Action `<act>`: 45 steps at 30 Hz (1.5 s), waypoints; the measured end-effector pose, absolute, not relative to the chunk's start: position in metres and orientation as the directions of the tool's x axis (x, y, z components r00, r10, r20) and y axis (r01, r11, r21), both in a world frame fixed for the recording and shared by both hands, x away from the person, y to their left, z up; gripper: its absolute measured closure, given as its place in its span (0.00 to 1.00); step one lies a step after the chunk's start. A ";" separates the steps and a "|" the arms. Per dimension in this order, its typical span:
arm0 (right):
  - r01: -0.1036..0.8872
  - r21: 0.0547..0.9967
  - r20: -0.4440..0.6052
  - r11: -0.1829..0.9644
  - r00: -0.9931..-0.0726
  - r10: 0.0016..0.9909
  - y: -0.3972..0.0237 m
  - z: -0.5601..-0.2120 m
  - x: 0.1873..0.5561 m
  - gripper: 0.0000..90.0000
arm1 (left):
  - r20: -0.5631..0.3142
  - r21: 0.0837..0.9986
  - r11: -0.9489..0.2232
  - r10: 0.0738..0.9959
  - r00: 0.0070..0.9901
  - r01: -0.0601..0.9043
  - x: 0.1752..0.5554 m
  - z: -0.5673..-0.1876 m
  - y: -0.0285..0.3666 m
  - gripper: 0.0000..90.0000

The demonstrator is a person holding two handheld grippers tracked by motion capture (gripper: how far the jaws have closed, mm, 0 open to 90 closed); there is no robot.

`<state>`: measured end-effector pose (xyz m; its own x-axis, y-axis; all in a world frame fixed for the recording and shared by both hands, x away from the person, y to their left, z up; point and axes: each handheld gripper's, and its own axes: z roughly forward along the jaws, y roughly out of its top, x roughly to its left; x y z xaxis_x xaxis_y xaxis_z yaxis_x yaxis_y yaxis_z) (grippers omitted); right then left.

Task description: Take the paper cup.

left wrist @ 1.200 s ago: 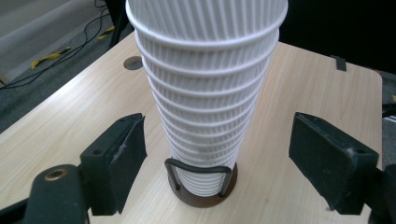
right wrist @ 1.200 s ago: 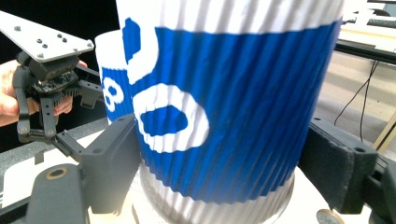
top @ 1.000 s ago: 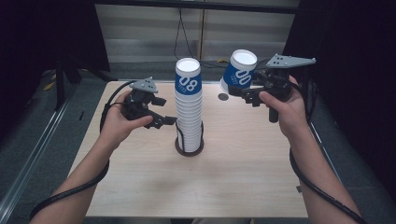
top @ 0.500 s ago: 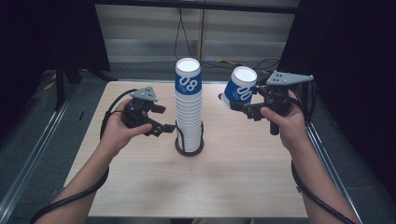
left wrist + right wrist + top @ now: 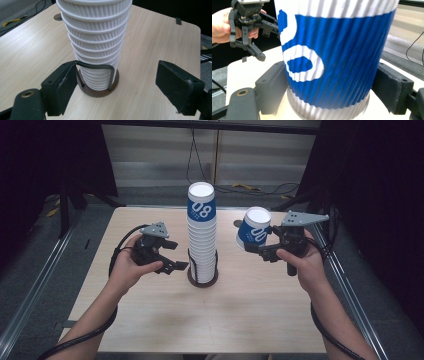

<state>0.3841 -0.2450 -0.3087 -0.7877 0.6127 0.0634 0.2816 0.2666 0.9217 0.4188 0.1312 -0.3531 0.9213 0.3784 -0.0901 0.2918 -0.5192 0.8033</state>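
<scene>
One ribbed blue-and-white paper cup [image 5: 255, 234] is already off the tall stack of cups [image 5: 202, 237] and sits in the right gripper [image 5: 265, 251], held above the desk [image 5: 250, 310] to the right of the stack and tilted a little; judging by that, the separating step looks done for this cup, and what remains is to set it down somewhere on the bare wood and, probably, to go on taking further cups from the many left in the stack. In the right gripper view the cup [image 5: 332, 52] stands squarely between the two black jaws, which press on its lower wall from both sides, so the grip looks firm. The left gripper [image 5: 172, 265] hovers just left of the stack's foot, its jaws spread apart with nothing between them; they have just been opening. In the left gripper view the stack [image 5: 96, 42] rises ahead of those jaws, slightly left of centre, standing on a round dark base [image 5: 100, 88] with a wire loop [image 5: 96, 67] hugging its lowest cups; the left-hand jaw lies close to that loop, though whether it touches is not clear.
</scene>
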 end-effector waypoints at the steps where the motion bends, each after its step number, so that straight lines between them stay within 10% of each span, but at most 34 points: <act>1: 0.282 0.922 0.063 0.267 -0.788 0.613 -0.245 -0.309 0.384 0.20 | -0.093 0.802 -0.521 0.376 0.922 0.293 0.418 -0.354 0.132 0.19; 45: 0.312 0.812 0.040 0.494 -0.873 0.485 -0.221 -0.386 0.350 0.21 | -0.133 0.785 -0.536 0.346 0.929 0.312 0.393 -0.416 0.131 0.18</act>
